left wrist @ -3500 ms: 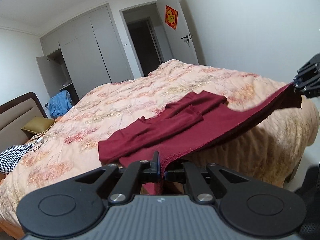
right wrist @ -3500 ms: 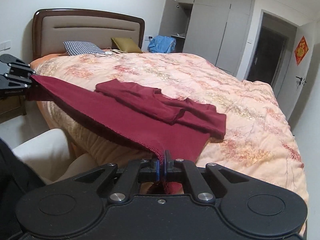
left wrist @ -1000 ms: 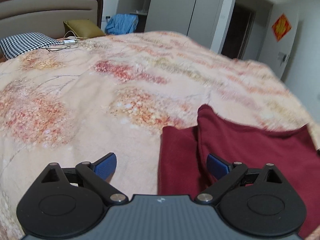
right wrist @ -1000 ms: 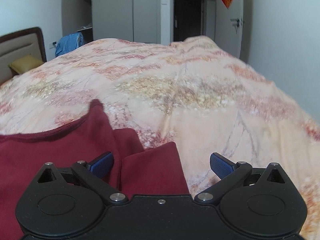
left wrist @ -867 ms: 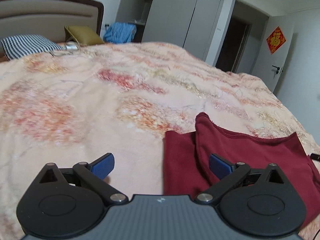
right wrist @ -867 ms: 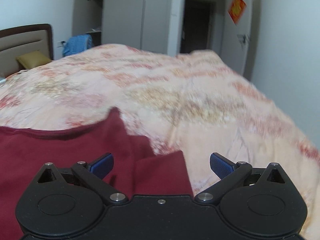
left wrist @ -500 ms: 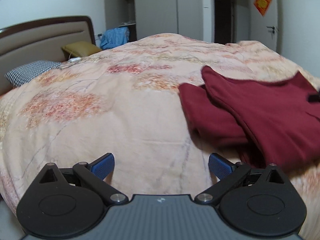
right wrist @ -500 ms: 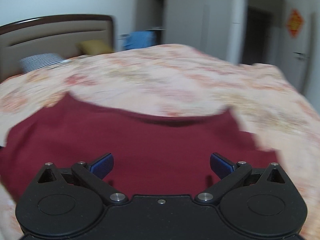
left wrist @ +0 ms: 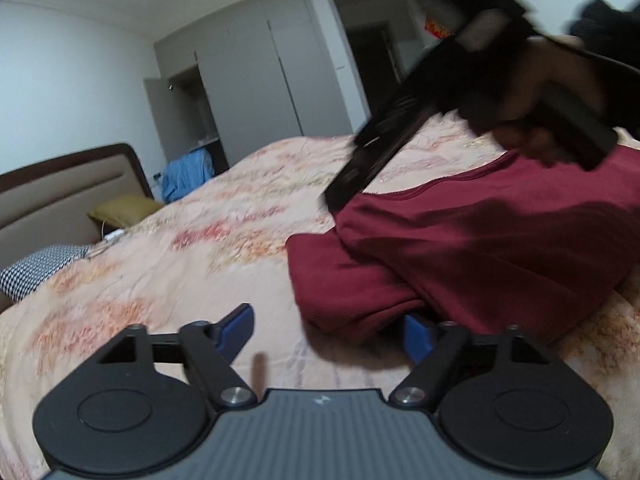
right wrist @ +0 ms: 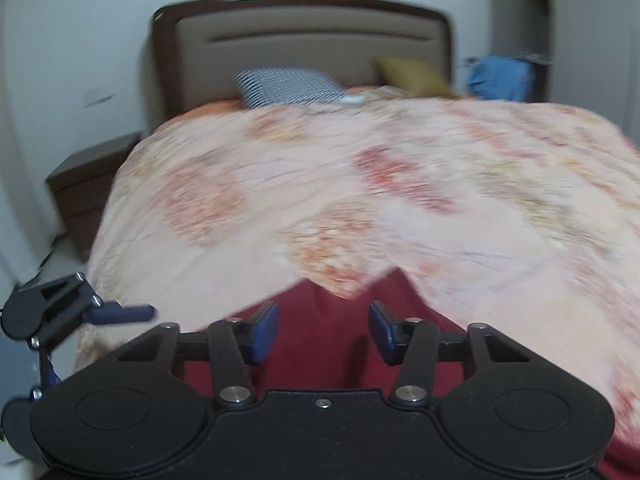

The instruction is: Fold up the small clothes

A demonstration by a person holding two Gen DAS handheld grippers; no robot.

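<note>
A dark red garment (left wrist: 472,248) lies folded on the floral bedspread (left wrist: 200,256), near the bed's edge. My left gripper (left wrist: 328,330) is open, low over the bedspread, with its right finger at the garment's lower left fold. My right gripper (right wrist: 323,330) is open just above the garment (right wrist: 320,320), facing the headboard. In the left wrist view the right gripper's body (left wrist: 400,140) shows blurred above the garment, held by a hand. The left gripper (right wrist: 92,320) shows at the left edge of the right wrist view.
A headboard (right wrist: 312,48) with a checked pillow (right wrist: 288,88) and an olive cushion (right wrist: 412,70) stands at the bed's head. A dark nightstand (right wrist: 88,192) is beside the bed. Grey wardrobes (left wrist: 256,92), a blue cloth (left wrist: 188,172) and a dark doorway (left wrist: 372,64) lie beyond.
Both grippers let go of the garment's hem and it now lies folded over. The right gripper has swung round towards the headboard and its jaws have narrowed. The left gripper has dropped to the garment's left fold.
</note>
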